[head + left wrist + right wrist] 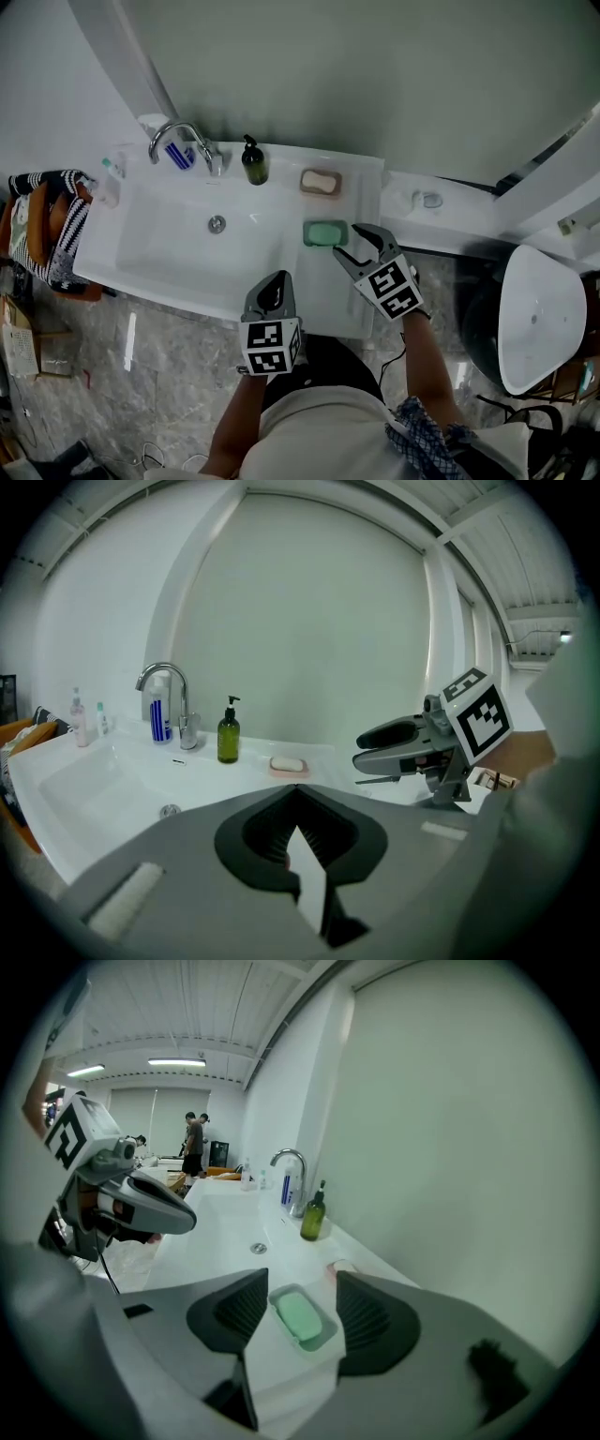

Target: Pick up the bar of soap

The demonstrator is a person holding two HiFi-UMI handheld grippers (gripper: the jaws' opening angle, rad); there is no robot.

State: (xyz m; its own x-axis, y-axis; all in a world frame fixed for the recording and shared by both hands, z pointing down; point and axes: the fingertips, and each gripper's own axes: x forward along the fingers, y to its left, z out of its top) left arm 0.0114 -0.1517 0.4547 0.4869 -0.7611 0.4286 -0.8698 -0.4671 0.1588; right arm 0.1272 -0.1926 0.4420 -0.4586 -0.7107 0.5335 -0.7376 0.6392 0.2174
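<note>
My right gripper (pixel 349 241) stands wide at centre frame, its jaws either side of the green soap (pixel 298 1316) in its dish (pixel 325 1333), untouched. My left gripper (pixel 272 279), lower centre, is closed and empty.

The right gripper (pixel 300 1273) hides most of the pink dish (pixel 336 1267). At 10 o'clock, far-off people (pixel 194 1144) are too small to make out.

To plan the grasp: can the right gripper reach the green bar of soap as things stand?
Probably yes. The right gripper has open jaws that frame the green bar of soap in its green dish, with nothing between.
</note>
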